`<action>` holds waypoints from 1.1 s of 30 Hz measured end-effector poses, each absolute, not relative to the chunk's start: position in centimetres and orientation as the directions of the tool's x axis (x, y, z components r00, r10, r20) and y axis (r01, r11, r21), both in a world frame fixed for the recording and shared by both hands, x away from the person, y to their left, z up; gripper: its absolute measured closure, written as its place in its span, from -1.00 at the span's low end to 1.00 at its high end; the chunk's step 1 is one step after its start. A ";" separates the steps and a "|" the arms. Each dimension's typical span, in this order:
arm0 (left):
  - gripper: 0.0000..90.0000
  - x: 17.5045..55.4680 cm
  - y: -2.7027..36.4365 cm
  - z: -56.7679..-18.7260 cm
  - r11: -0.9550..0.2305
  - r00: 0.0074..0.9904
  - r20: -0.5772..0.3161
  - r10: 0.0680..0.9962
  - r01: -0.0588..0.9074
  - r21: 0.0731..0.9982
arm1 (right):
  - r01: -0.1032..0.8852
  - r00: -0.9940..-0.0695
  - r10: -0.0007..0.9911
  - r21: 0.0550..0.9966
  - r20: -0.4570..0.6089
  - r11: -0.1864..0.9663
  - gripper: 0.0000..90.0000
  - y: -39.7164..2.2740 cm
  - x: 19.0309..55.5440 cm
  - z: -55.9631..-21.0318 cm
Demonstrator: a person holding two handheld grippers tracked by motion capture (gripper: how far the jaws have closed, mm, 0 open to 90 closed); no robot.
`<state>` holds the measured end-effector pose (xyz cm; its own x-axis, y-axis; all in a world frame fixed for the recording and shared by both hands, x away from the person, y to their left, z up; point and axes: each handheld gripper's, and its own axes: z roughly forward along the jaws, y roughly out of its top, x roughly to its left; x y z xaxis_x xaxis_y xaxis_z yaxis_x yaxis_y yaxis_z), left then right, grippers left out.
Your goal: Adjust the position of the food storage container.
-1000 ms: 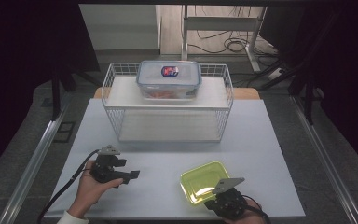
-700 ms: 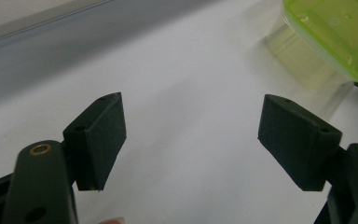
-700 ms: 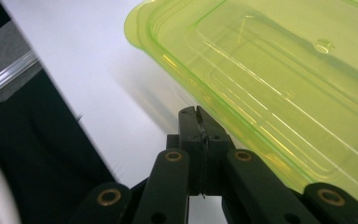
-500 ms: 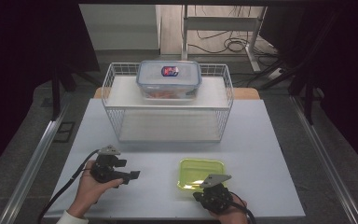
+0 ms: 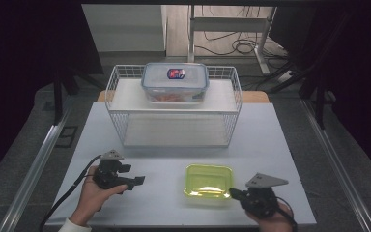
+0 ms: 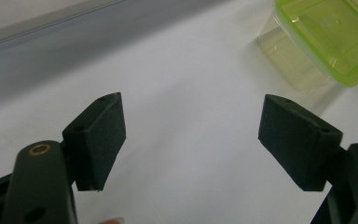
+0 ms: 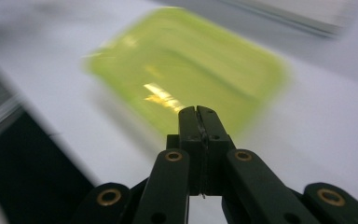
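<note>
A yellow-green lidded container [image 5: 208, 181] lies flat on the white table [image 5: 270, 140], near its front edge. My right gripper [image 5: 234, 194] is shut with nothing between its jaws, and its tips sit just off the container's front right corner. The right gripper view has the closed tips [image 7: 197, 112] pointing at the blurred container [image 7: 186, 60]. My left gripper [image 5: 137, 181] rests in a hand at the front left, pointing right toward the container with open, empty jaws. In the left gripper view those jaws [image 6: 193, 135] stand wide over bare table, with the container [image 6: 326, 32] at the upper right.
A white wire rack [image 5: 174, 108] stands across the back of the table. On its top shelf sits a clear food box [image 5: 175, 82] with a blue-rimmed lid. Cables trail from both grippers off the front edge. Dark floor surrounds the table.
My right hand has shifted to the right, off the container's front edge. The container sat askew a second ago and now lies square. The left hand has stayed put.
</note>
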<state>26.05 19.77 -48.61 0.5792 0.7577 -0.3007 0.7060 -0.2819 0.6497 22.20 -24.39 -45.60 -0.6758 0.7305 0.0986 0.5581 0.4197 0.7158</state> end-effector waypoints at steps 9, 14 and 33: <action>-0.49 26.2 19.6 -48.9 -0.284 0.588 -0.318 0.744 0.709 0.646 | 0.668 -0.537 0.835 0.663 0.116 0.338 0.98 -28.1 26.0 -48.6; -0.50 26.2 19.6 -48.9 -0.285 0.587 -0.312 0.747 0.708 0.647 | 0.663 -0.568 0.816 0.645 0.105 0.379 0.98 -26.1 26.8 -48.9; -0.50 26.3 19.5 -49.0 -0.291 0.585 -0.302 0.753 0.708 0.643 | 0.608 -0.659 0.749 0.635 0.069 0.477 0.98 -20.1 27.8 -49.1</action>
<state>26.25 19.54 -49.01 0.5847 0.7528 -0.3023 0.7079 -0.2915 0.6433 27.79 -20.08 -49.13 -0.6595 0.7486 0.0689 0.6079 0.4771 0.6347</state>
